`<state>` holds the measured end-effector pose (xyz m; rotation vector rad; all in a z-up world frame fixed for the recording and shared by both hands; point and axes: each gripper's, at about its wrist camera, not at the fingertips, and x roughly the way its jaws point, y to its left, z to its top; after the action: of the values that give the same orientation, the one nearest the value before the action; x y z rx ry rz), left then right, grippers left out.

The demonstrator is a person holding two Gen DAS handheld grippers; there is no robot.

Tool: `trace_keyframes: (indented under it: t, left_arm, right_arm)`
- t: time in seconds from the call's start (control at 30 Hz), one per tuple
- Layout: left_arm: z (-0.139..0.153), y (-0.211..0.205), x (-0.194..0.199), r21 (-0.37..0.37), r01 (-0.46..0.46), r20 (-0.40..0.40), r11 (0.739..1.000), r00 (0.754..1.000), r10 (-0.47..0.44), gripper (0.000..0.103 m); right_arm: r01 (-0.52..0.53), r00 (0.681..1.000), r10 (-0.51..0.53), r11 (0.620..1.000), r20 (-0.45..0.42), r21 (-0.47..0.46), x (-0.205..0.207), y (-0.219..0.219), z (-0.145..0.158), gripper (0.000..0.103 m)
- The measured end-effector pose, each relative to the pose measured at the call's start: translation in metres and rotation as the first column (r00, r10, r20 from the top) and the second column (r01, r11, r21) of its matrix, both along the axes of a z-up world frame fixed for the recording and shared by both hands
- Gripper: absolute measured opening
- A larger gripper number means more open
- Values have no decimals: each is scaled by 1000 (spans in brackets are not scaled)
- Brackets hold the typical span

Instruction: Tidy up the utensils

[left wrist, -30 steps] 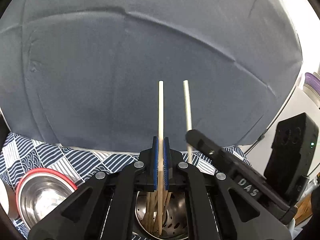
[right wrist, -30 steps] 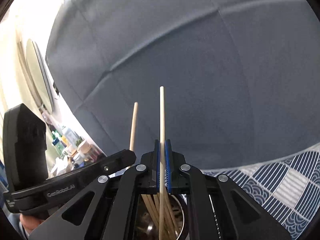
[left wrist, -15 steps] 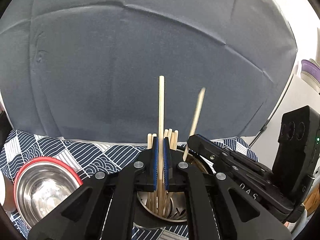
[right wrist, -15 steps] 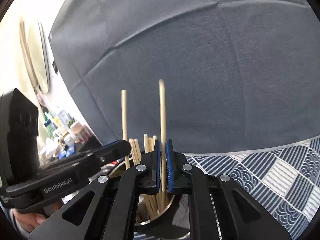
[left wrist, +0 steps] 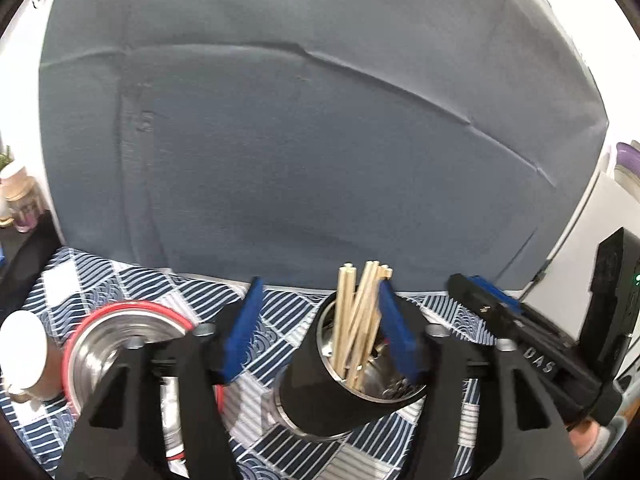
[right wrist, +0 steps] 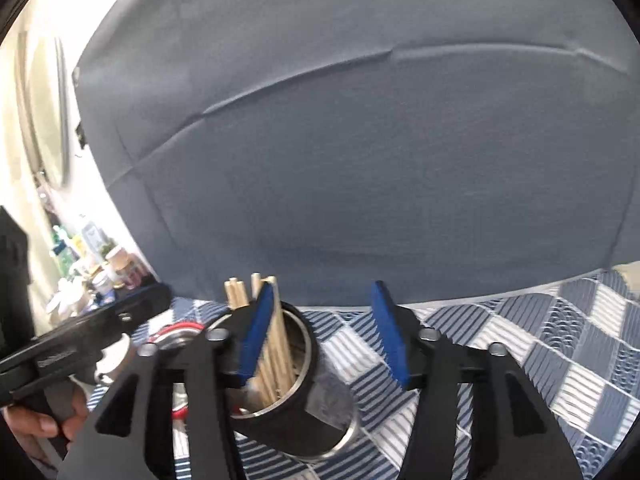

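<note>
Now both the left gripper (left wrist: 318,330) and right gripper (right wrist: 320,334) gape empty; lift straight clear, sparing the chopsticks (left wrist: 358,320) at one o'clock in the holder (left wrist: 320,392).

Chopsticks (right wrist: 272,344) upright in holder (right wrist: 308,396)

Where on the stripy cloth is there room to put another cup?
Bare tablecloth lies right of the chopstick holder, out to the edge. Left is crowded: the red-rimmed steel bowl and a white cup sit close together.
</note>
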<state>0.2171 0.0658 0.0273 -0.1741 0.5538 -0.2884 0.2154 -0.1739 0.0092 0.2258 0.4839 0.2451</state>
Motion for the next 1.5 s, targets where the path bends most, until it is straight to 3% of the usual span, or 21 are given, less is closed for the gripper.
trace_keyframes:
  t: [0.13, 0.2, 0.33, 0.5, 0.67, 0.9, 1.03, 1.27, 1.5]
  left_arm:
    - [8, 5, -17, 60, -25, 38, 998, 999, 23, 96]
    - [9, 7, -24, 82, -53, 53, 995, 997, 48, 97]
    - [3, 9, -28, 111, -69, 3, 991, 998, 69, 97]
    - [-8, 17, -36, 97, -74, -56, 993, 995, 80, 97]
    - [-22, 18, -44, 175, -85, -94, 981, 990, 102, 97]
    - [-54, 21, -56, 249, -91, -182, 964, 973, 139, 97]
    - [-65, 28, -65, 222, -86, -234, 971, 962, 139, 97]
    - [-55, 39, -82, 187, -144, -271, 972, 944, 191, 97]
    - [-37, 38, -104, 192, -160, -277, 968, 938, 210, 97]
  right_arm:
    - [52, 998, -52, 998, -23, -33, -11, -5, 3, 75]
    - [74, 997, -75, 996, -36, -42, -17, -8, 3, 86]
    - [96, 993, -100, 993, -61, -64, -27, -13, -3, 87]
    - [119, 987, -130, 987, -97, -106, -39, -18, -11, 88]
    - [112, 983, -130, 984, -129, -137, -53, -23, -21, 88]
    - [84, 977, -130, 963, -168, -256, -76, -18, -40, 90]
    - [77, 977, -125, 962, -174, -261, -91, -17, -44, 90]
    - [40, 975, -94, 966, -203, -254, -121, -14, -38, 91]
    - [48, 978, -84, 982, -189, -184, -154, -15, -5, 93]
